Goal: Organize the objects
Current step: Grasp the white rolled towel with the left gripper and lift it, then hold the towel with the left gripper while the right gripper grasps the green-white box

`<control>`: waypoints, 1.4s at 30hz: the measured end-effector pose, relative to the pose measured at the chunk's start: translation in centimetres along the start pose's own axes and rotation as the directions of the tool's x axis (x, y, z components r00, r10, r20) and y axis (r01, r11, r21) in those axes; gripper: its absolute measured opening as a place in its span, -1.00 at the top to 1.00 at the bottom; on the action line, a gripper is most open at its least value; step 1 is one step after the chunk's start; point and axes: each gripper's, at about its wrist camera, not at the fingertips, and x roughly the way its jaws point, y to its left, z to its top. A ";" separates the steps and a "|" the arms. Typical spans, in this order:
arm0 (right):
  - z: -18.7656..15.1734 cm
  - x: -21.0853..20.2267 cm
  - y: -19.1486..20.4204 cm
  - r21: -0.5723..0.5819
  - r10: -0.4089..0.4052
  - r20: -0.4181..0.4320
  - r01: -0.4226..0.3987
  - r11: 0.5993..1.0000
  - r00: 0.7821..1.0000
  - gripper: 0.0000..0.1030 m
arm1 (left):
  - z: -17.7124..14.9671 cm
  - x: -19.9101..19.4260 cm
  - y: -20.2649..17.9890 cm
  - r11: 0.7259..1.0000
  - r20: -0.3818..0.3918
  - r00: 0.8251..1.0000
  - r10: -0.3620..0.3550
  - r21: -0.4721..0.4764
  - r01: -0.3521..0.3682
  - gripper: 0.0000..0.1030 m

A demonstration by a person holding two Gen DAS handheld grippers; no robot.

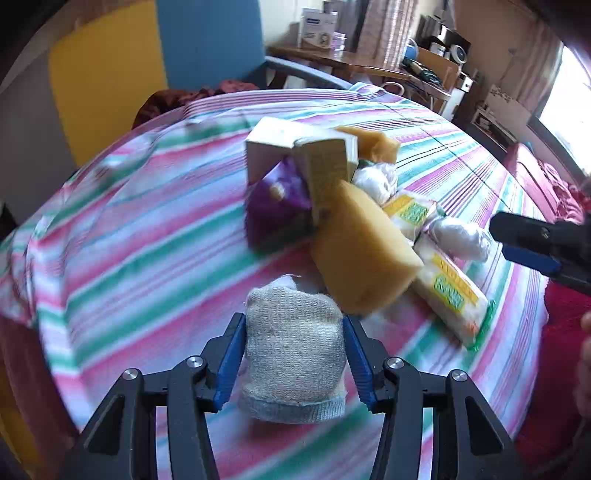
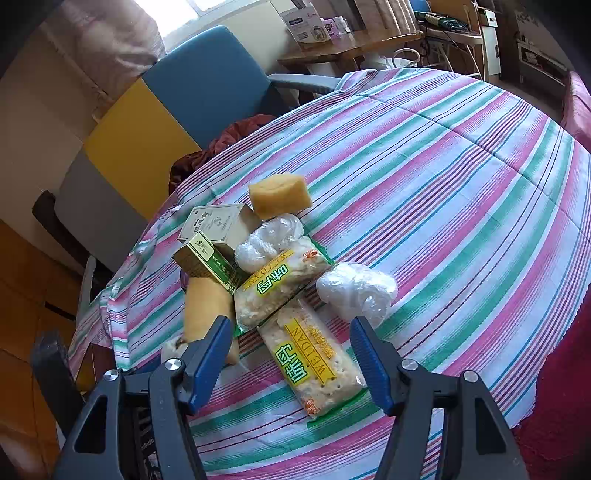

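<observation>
Under everything you have a striped cloth in pink, green and white. Behind it you can see a blue chair, with a dark red cloth bunched at its foot. Further back stands a wooden desk carrying a white box, beside yellow panels.

Knitted, fuzzy sock; porous matt sponge; glossy plastic packet; crinkly film bag; woven cloth.
</observation>
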 end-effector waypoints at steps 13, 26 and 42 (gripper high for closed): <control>-1.0 1.0 2.8 -0.147 -0.054 -0.023 0.050 0.988 0.998 -0.30 | -7.7 -6.3 0.8 0.997 0.035 0.999 -0.003 -0.080 0.006 -0.02; 2.4 5.8 10.4 -0.301 -0.151 0.024 0.151 0.942 0.988 -0.30 | -11.1 -12.8 3.9 0.984 0.150 0.989 -0.010 -0.176 0.037 -0.02; 2.9 8.1 12.4 -0.396 -0.216 0.065 0.224 0.891 0.974 0.42 | -15.0 -16.6 7.1 0.955 0.204 0.978 -0.043 -0.279 0.100 -0.01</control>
